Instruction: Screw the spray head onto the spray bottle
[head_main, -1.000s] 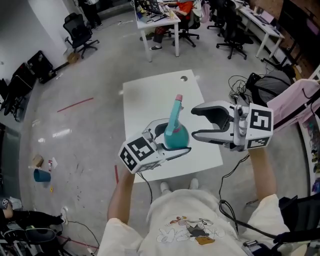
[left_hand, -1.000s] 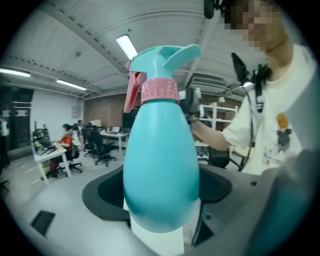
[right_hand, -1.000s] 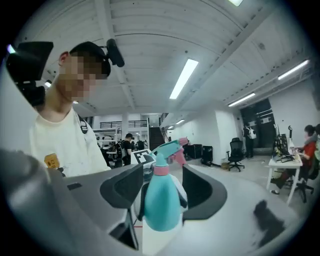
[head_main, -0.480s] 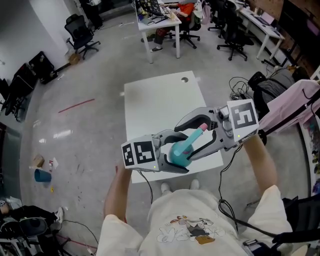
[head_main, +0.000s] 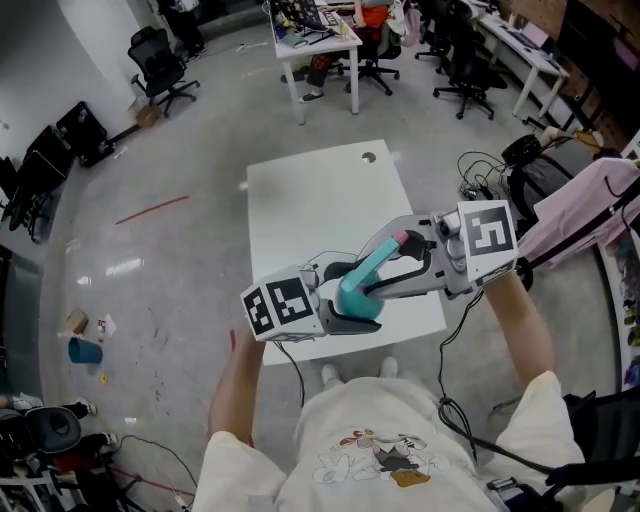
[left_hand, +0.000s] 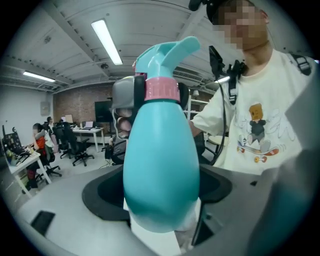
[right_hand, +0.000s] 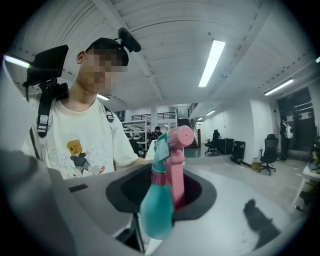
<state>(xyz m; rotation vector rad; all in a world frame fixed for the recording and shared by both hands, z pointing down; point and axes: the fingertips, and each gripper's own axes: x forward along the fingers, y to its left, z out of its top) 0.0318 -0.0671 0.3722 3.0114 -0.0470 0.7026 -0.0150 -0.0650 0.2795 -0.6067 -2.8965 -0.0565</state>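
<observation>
Plainly, the bottle (head_main: 350, 298) was up off the table (head_main: 310, 200), its belly clamped in the left gripper (head_main: 352, 312), its long axis tilted up and to the right. The head (head_main: 390, 248) sat on its neck, with the pink collar (left_hand: 161, 89) at the joint. The right gripper (head_main: 372, 272) was closed around the head, in line for twisting. How tight the thread was, I couldn't tell.

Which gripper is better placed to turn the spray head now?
The right gripper: its jaws grip the spray head, while the left gripper clamps the spray bottle.
</observation>
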